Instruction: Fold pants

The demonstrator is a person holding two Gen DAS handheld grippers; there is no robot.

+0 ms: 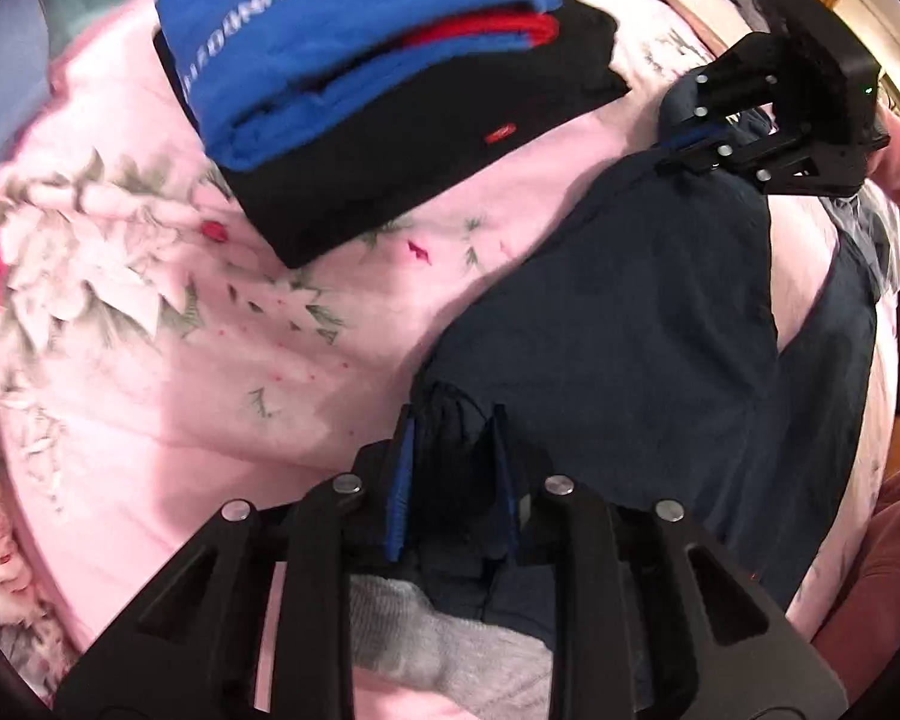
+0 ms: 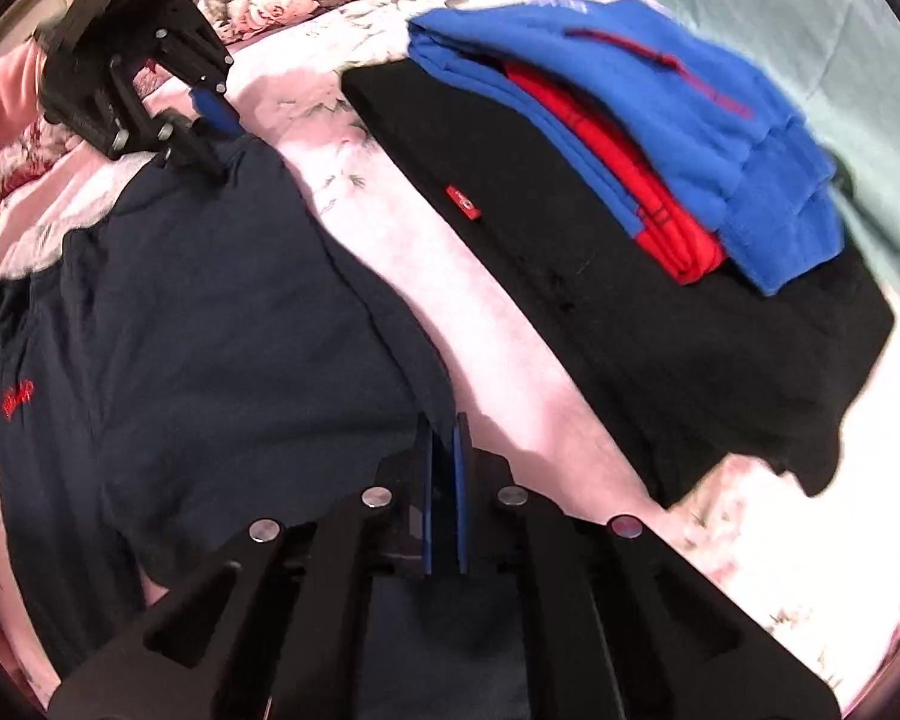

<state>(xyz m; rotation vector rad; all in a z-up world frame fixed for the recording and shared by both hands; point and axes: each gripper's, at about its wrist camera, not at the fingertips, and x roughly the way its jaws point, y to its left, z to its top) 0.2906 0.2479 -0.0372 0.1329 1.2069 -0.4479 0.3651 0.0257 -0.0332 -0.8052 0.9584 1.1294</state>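
Left wrist view: left hand-held gripper (image 1: 453, 468) is clamped on the navy pants (image 1: 618, 324) hem at 6 o'clock on the pink floral bedspread (image 1: 150, 372). Right hand-held gripper (image 2: 444, 468) pinches another edge. Thin bite there, so lifting could slip it free.

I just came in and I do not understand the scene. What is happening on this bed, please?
A person is folding clothes with a hand-held gripper in each hand. The dark navy pants lie flat on the pink floral bedspread. The left gripper is shut on bunched fabric at one edge, and the right gripper is shut on another edge. Beside them sits a stack of folded clothes, already finished.
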